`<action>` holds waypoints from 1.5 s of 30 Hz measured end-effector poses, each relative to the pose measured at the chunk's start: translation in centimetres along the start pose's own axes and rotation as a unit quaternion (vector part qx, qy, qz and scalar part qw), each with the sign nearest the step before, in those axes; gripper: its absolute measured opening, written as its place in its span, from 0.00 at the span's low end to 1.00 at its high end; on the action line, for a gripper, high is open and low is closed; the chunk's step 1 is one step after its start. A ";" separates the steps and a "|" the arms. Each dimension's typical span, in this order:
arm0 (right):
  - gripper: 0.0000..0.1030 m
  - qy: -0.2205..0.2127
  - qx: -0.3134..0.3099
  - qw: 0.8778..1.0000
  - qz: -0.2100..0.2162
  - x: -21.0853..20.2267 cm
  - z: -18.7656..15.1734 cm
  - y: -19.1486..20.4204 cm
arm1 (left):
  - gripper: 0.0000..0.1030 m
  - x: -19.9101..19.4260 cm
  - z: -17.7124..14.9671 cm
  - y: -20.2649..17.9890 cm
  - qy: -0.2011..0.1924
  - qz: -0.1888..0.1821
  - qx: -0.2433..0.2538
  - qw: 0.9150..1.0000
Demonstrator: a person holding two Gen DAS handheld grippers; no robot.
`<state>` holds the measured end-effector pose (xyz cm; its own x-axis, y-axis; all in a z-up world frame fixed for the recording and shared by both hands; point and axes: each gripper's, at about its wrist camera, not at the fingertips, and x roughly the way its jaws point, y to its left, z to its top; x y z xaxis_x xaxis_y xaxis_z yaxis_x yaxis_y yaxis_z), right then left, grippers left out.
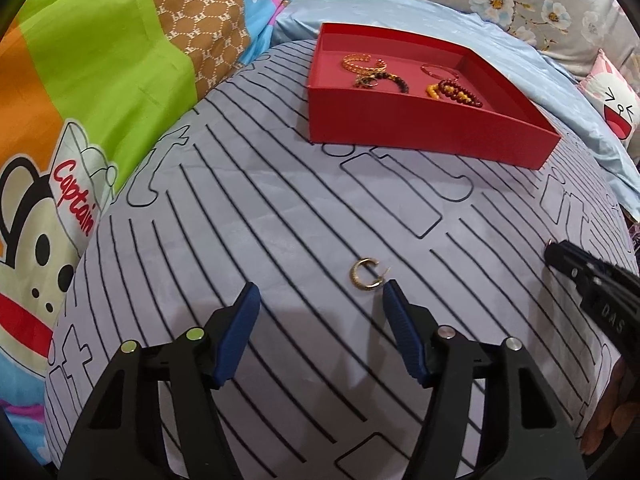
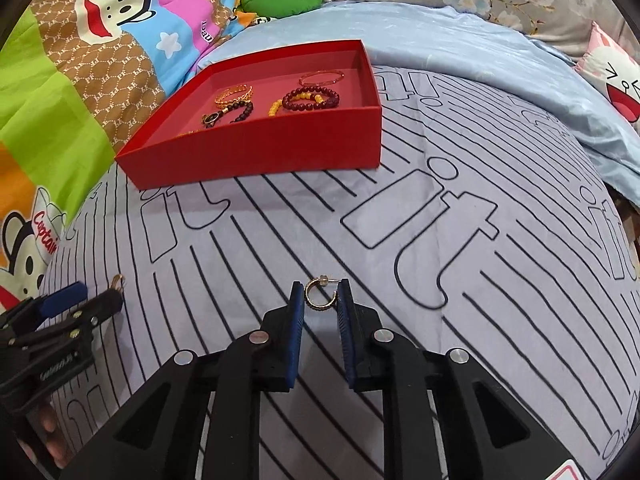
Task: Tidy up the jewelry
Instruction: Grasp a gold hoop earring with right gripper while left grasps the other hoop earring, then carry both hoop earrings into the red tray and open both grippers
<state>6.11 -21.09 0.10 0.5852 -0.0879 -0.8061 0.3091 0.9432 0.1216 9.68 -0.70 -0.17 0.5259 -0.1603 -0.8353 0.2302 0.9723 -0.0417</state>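
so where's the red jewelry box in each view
Left wrist view: the red jewelry box sits upper centre-right, beyond the left gripper and a gold hoop earring on the striped bedsheet.
Right wrist view: the box is upper left of centre, beyond the right gripper.
Shared landmark: the dark red bead bracelet inside the box.

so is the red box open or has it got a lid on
Open: the red box has no lid, and the bracelets on its floor show from above in both views.
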 end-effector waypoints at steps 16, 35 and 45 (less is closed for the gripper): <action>0.15 0.007 0.004 1.000 0.024 -0.7 -0.4 0.3 | 0.17 -0.2 0.3 -1.9 -0.001 -0.029 0.026 0.999; 0.16 -0.094 -0.028 0.994 0.049 -5.2 10.1 2.4 | 0.17 -4.7 11.4 -4.7 -0.098 -0.056 0.040 0.993; 0.16 -0.096 -0.027 0.994 0.037 -1.1 17.0 2.1 | 0.17 -0.7 18.0 -5.1 -0.099 -0.020 0.029 0.994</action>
<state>18.85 -24.45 11.08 0.7392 -0.0733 -0.6695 0.2234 0.9645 0.1411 22.91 -8.64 10.53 0.6647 -0.2343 -0.7095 0.2977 0.9540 -0.0361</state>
